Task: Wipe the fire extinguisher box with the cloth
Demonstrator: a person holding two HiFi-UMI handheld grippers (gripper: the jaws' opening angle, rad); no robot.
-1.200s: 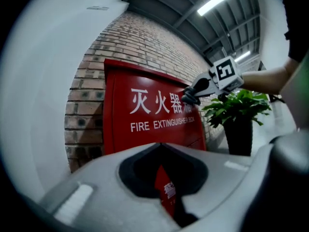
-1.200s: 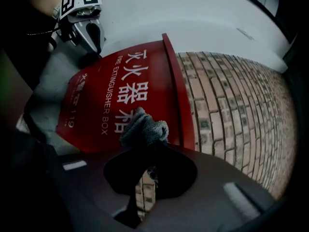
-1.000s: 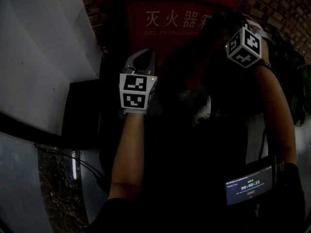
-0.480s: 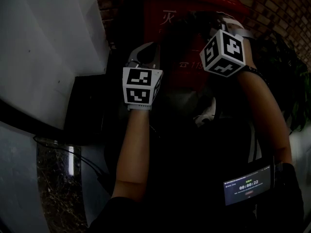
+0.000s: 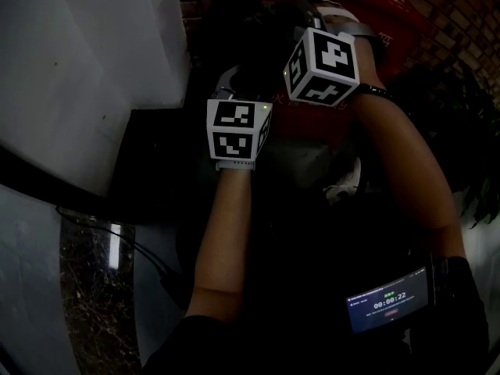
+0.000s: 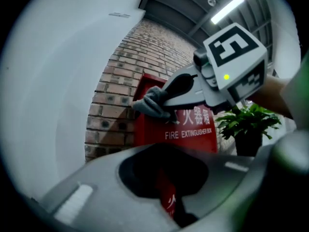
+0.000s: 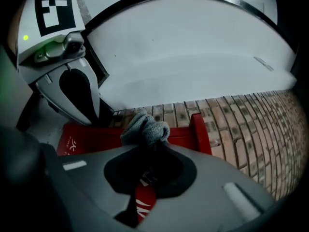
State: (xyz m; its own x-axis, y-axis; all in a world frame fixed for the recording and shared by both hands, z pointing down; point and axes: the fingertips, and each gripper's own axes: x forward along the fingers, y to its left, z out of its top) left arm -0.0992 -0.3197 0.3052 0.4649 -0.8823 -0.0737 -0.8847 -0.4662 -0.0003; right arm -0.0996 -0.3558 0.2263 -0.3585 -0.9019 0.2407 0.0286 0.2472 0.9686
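At the top edge of the red fire extinguisher box (image 7: 91,138), by the brick wall (image 7: 241,124), the right gripper (image 7: 145,146) pinched the grey cloth (image 7: 145,128); the left gripper (image 6: 166,149) hovered near, jaws pressed together, empty

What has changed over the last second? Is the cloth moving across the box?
The right tongs, shut on the cloth, swept left across the fire extinguisher box toward the left tongs. The cloth is now at the box's upper left edge. The left tongs hardly moved and stayed shut and empty.
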